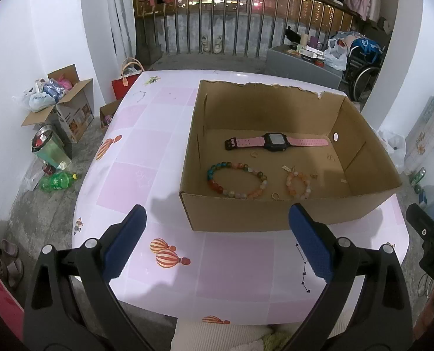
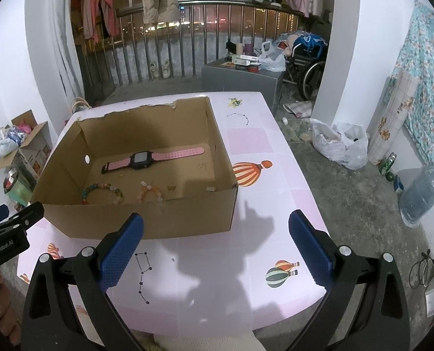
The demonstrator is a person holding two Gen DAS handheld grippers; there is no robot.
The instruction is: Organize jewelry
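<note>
Jewelry lies inside an open cardboard box (image 1: pixel 234 213) that stands on a pink checked table (image 1: pixel 146 175) printed with hot-air balloons. Nearest the cameras, both grippers hover low over the table's near edge, short of the box and touching nothing. The left gripper (image 1: pixel 217 219) has its blue-padded fingers spread wide and empty, the box's front wall showing between them. The right gripper (image 2: pixel 215 228) is likewise spread wide and empty, with bare tabletop and the box's near right corner between its fingers; its shadow falls on the table ahead. Each gripper shows at the edge of the other's view. Inside the box, close behind the front wall, a small ring (image 1: pixel 275 195) lies between a large multicoloured bead bracelet (image 1: pixel 236 180) on the left and a smaller orange bead bracelet (image 1: pixel 298 186) on the right. Another ring (image 1: pixel 255 154) lies further in, just in front of a pink-strapped watch (image 1: pixel 276 142) with a black case, stretched out flat near the back wall. A few tiny pieces on the right of the box floor are too small to identify. On the table left of the box's far corner lies a thin item (image 1: pixel 141 95), possibly a necklace. Beyond the table a railing (image 1: pixel 217 29) crosses a balcony with clothes hanging above it.
</note>
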